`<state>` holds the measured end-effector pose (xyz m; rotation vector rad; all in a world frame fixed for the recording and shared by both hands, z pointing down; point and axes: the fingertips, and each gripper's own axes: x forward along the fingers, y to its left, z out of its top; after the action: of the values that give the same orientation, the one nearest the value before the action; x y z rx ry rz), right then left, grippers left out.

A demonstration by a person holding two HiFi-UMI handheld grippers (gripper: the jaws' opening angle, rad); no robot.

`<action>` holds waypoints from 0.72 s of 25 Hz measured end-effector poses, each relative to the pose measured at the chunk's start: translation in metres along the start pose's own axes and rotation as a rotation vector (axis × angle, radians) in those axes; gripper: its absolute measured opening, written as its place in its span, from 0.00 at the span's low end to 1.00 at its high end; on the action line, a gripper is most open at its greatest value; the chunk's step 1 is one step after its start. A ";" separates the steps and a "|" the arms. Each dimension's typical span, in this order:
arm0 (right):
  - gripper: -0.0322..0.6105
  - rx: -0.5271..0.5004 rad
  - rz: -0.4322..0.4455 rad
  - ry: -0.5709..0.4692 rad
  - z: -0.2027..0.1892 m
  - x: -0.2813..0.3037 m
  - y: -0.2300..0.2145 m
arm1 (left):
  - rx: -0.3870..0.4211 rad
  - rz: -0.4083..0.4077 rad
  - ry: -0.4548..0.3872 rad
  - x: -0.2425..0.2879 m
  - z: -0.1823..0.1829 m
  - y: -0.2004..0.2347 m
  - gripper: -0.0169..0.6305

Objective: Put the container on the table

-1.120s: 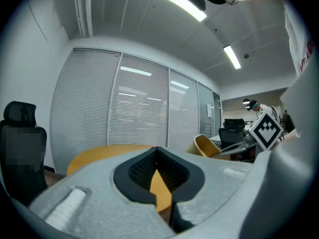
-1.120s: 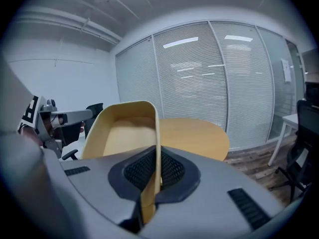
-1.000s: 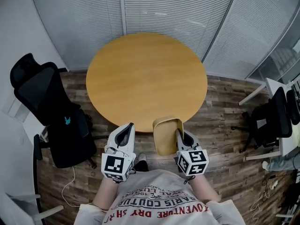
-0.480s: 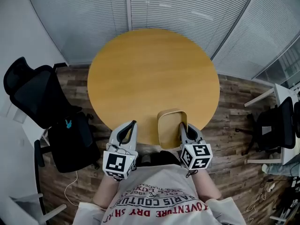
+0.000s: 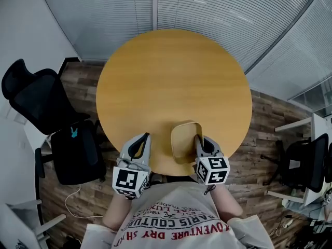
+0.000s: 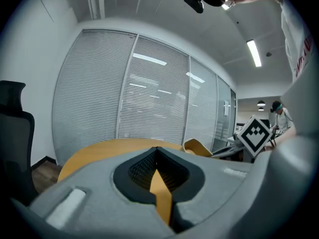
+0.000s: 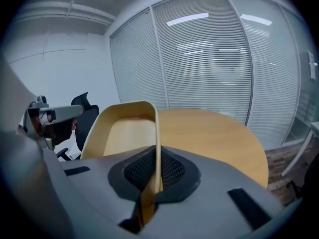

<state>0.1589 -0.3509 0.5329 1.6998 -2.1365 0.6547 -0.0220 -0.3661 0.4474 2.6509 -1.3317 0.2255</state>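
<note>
While the person in a white printed shirt (image 5: 174, 224) stands at the near edge, I count only one round, yellow-brown wooden table (image 5: 171, 77) in this room, and its top carries nothing except what the person brings.

There are two grey hand-held grippers, one in each hand. The right gripper (image 5: 198, 141) has its two jaws clamped on the right side wall of the single tan container (image 5: 182, 139), a shallow tray with rounded corners; the thin wall stands on edge between the pads. This container is over the near rim of the table, a little to the right of the middle, with its open side facing up and towards the left. I cannot tell if its bottom touches the wood or is just above it.

The left gripper (image 5: 140, 145) is just beside the container, at its left, apart from it. Its jaws are together at the tips and nothing is between them.

Two black office chairs are on the dark wooden plank floor (image 5: 83, 87): one chair (image 5: 33, 100) at the left of the table, one chair (image 5: 306, 162) at the right. Behind the table is a curved glass wall with grey blinds (image 5: 207, 9).
</note>
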 end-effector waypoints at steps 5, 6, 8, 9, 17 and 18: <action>0.07 0.004 0.030 0.085 -0.005 0.047 -0.027 | -0.020 0.014 0.015 0.043 -0.001 0.006 0.02; 0.07 0.007 0.035 0.102 -0.008 0.057 -0.031 | -0.019 0.011 0.019 0.050 -0.002 0.006 0.02; 0.07 0.011 0.046 0.138 -0.015 0.076 -0.038 | -0.012 0.008 0.032 0.061 -0.006 0.009 0.02; 0.07 0.012 0.050 0.160 -0.021 0.084 -0.041 | -0.011 0.010 0.041 0.065 -0.009 0.010 0.02; 0.07 0.068 0.028 0.332 -0.076 0.134 -0.070 | -0.041 0.043 0.099 0.088 -0.028 0.022 0.02; 0.07 0.079 0.021 0.348 -0.081 0.139 -0.073 | -0.042 0.047 0.107 0.090 -0.030 0.023 0.02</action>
<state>0.1955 -0.4338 0.6838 1.4748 -1.9073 0.9734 0.0104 -0.4433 0.4971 2.5367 -1.3499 0.3370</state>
